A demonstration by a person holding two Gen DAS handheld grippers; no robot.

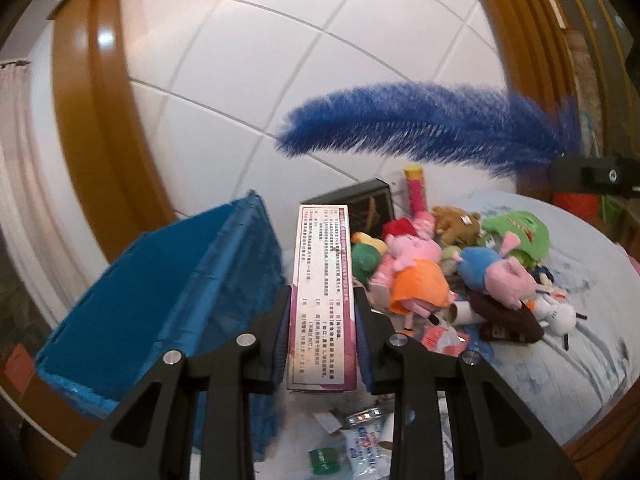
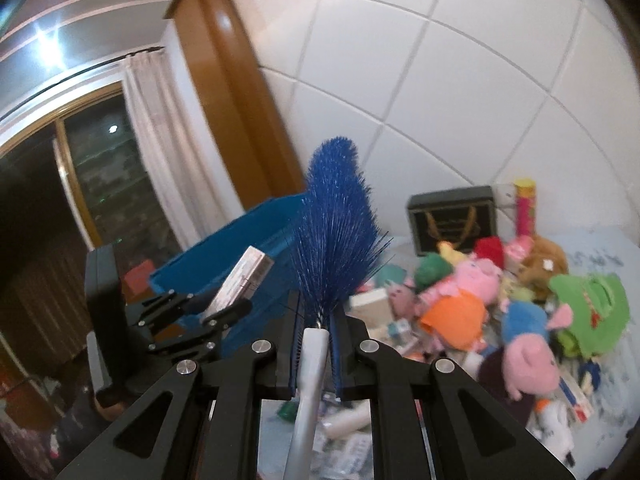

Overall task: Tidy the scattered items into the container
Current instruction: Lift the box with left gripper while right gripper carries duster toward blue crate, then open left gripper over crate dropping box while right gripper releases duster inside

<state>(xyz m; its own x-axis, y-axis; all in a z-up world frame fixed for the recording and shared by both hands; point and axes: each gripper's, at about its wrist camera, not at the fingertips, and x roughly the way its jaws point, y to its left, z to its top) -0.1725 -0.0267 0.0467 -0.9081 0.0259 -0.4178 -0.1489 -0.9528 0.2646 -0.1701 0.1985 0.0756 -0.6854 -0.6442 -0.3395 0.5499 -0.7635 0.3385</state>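
Observation:
My left gripper [image 1: 322,304] is shut on a long white and purple printed box [image 1: 322,292], held in the air just right of the blue fabric container [image 1: 160,300]. In the right wrist view the left gripper [image 2: 224,304] holds the box [image 2: 244,280] in front of the container [image 2: 248,236]. My right gripper [image 2: 318,312] is shut on the white handle of a blue bristle brush [image 2: 336,216], bristles pointing up. The brush [image 1: 420,124] also shows in the left wrist view, high above the pile. A heap of plush toys [image 1: 448,264] lies on the light blue sheet.
A dark box [image 2: 452,220] and a pink-yellow tube [image 2: 526,208] stand against the white tiled wall. Small packets and a green item [image 1: 324,458] lie below the left gripper. A wooden door frame [image 2: 236,92] and a curtained window [image 2: 100,184] are left of the container.

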